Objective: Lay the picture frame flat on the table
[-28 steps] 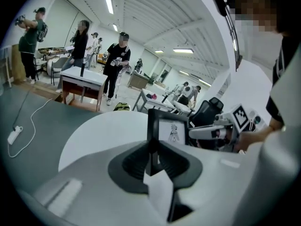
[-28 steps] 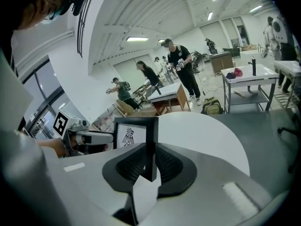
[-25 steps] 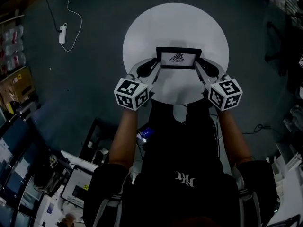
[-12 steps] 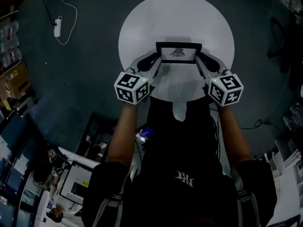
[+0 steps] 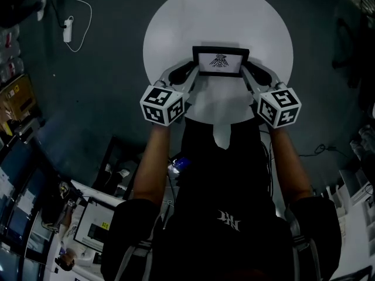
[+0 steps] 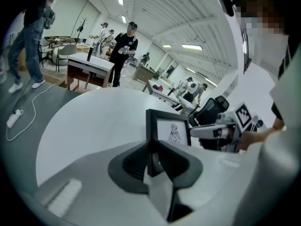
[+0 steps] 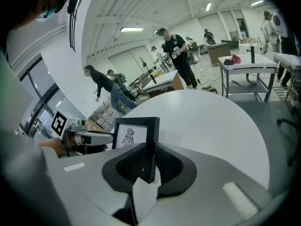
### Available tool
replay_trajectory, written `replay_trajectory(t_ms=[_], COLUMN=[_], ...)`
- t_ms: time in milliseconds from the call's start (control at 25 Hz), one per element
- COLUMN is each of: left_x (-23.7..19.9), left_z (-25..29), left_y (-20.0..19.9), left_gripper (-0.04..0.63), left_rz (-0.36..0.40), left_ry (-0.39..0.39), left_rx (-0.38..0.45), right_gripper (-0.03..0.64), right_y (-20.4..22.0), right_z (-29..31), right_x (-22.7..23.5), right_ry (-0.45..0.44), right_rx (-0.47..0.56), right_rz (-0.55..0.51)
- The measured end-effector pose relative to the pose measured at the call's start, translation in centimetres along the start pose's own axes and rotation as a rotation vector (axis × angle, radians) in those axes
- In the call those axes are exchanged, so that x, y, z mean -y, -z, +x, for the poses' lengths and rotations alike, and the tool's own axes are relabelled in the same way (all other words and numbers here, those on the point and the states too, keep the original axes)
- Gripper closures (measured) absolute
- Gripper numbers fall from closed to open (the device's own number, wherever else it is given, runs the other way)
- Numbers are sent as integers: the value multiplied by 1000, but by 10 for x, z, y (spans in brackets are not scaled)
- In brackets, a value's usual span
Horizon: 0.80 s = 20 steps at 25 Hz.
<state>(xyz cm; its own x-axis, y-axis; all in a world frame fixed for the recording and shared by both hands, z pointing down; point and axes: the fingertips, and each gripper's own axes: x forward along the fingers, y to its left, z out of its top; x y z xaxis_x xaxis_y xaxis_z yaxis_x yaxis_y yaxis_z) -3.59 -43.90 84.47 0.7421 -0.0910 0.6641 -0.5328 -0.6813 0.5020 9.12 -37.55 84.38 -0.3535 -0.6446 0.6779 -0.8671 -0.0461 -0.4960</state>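
Observation:
A black picture frame (image 5: 220,61) with a white print of a dark bird figure is held above the round white table (image 5: 217,16), its face tilted toward me. My left gripper (image 5: 192,75) is shut on the frame's left edge (image 6: 151,135). My right gripper (image 5: 248,75) is shut on the frame's right edge (image 7: 151,145). In the left gripper view the right gripper (image 6: 221,130) shows beyond the frame; in the right gripper view the left gripper (image 7: 80,136) shows beside it. The frame's lower edge is hidden by the jaws.
The table stands on dark floor. A white power strip with cable (image 5: 67,29) lies on the floor to the left. Desks and several people (image 6: 123,51) stand in the room beyond. Boxes and equipment (image 5: 17,98) crowd the lower left.
Both grippers, still shut on the frame, have carried it a little farther over the table. The head camera has shifted, so the table sits higher in view.

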Motion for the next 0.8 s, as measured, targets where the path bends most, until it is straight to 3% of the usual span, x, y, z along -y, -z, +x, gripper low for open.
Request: replay_trajectory(t_ms=[800], left_x=[-10], left_z=[13], left_y=[11], left_gripper=[532], left_rz=[41], left_ry=[-127], left_rx=[-47], right_gripper=[549], right_y=[6], right_z=[16], right_x=[7], right_ry=[146], right_rx=[-45], right_rz=[-192])
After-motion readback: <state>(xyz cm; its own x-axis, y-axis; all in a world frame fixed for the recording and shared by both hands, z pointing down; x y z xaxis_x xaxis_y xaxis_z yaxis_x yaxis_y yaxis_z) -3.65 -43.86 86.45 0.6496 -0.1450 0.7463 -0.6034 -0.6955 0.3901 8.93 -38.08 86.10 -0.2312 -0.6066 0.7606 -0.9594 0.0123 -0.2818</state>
